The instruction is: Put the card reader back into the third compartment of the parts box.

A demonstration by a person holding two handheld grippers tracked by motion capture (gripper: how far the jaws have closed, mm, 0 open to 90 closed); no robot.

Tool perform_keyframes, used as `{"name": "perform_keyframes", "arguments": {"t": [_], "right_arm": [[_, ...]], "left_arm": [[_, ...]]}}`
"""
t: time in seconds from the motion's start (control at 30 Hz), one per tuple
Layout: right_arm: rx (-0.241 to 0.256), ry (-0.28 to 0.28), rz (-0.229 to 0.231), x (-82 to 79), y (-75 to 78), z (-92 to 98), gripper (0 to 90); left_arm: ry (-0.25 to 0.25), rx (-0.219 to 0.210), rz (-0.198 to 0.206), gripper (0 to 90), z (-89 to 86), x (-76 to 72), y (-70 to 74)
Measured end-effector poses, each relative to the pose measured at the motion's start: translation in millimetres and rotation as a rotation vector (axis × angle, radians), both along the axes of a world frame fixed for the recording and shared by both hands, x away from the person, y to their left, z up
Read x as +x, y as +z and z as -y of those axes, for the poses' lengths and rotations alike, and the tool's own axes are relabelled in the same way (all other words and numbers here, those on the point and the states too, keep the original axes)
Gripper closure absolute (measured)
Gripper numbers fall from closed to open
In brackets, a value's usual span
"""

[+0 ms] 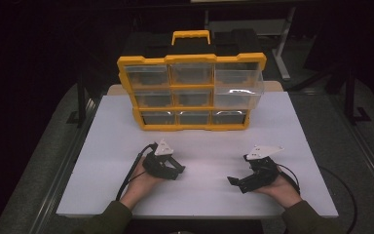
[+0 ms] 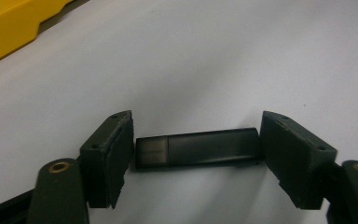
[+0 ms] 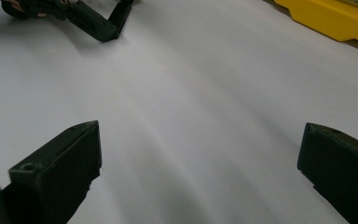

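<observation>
1. While the yellow drawer organiser [image 1: 191, 92] stands upright at the far side of the white table [image 1: 102, 161], both tongs sit in front of it, on the person's side — the left tongs [image 1: 175, 170] toward its left half, the right tongs [image 1: 236, 183] toward its right half, the two well apart.
2. Left tongs [image 2: 198, 149]: jaws part-open, bracketing a dark USB stick [image 2: 198, 148] end to end. The stick lies flat on the table, its right end at or against one pad and a thin gap showing at the other; judged not yet clamped or lifted.
3. Right tongs [image 3: 200, 168]: jaws spread wide, nothing between them, low over bare table in front of the organiser.
4. Organiser: one clear drawer [image 1: 237, 87] on its right side stands pulled out; contents cannot be told.
5. Progress, judged: early — the stick is lined up for a grasp only. Closing, lifting and carrying it to the organiser, probably to the open drawer, remain.
</observation>
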State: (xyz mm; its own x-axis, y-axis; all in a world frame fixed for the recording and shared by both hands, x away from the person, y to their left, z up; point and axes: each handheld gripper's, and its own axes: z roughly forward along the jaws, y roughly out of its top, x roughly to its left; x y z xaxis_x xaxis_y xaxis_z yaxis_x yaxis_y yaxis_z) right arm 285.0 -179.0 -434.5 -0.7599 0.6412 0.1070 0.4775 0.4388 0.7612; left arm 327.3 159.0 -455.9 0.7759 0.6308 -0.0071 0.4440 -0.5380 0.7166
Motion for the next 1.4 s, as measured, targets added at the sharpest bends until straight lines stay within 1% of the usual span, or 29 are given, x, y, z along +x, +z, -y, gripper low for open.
{"name": "perform_keyframes", "arguments": {"t": [0.1, 0.33, 0.63, 0.97, 1.07, 1.17, 1.4], "right_arm": [[0.000, 0.000, 0.000, 0.1, 0.0, 0.0, 0.0], [0.002, 0.001, -0.001, 0.0, 0.0, 0.1, 0.0], [-0.012, 0.007, 0.002, 0.4, -1.2, -1.8, 0.0], [0.001, 0.018, 0.003, -0.5, -0.1, -2.3, 0.0], [0.001, 0.022, 0.005, -1.7, 0.1, -2.8, 0.0], [0.004, 0.029, 0.005, -2.6, 0.3, -3.2, 0.0], [0.013, 0.036, 0.001, -2.4, 0.7, -2.6, 0.0]], "left_arm": [[0.002, 0.000, 0.000, 29.6, -1.0, 0.2, 0.4], [0.005, 0.004, 0.003, 30.0, -0.3, -0.3, 0.4], [0.011, 0.008, 0.006, 30.2, 0.2, -1.2, 0.8], [-0.006, 0.013, 0.002, 30.2, -1.4, 2.0, 2.5], [-0.012, 0.000, 0.003, 30.2, -2.1, 2.6, 4.6], [-0.027, -0.001, 0.006, 30.2, -2.4, 3.5, 6.9], [-0.059, -0.038, -0.007, 30.2, -4.6, 7.1, 13.9]]}}
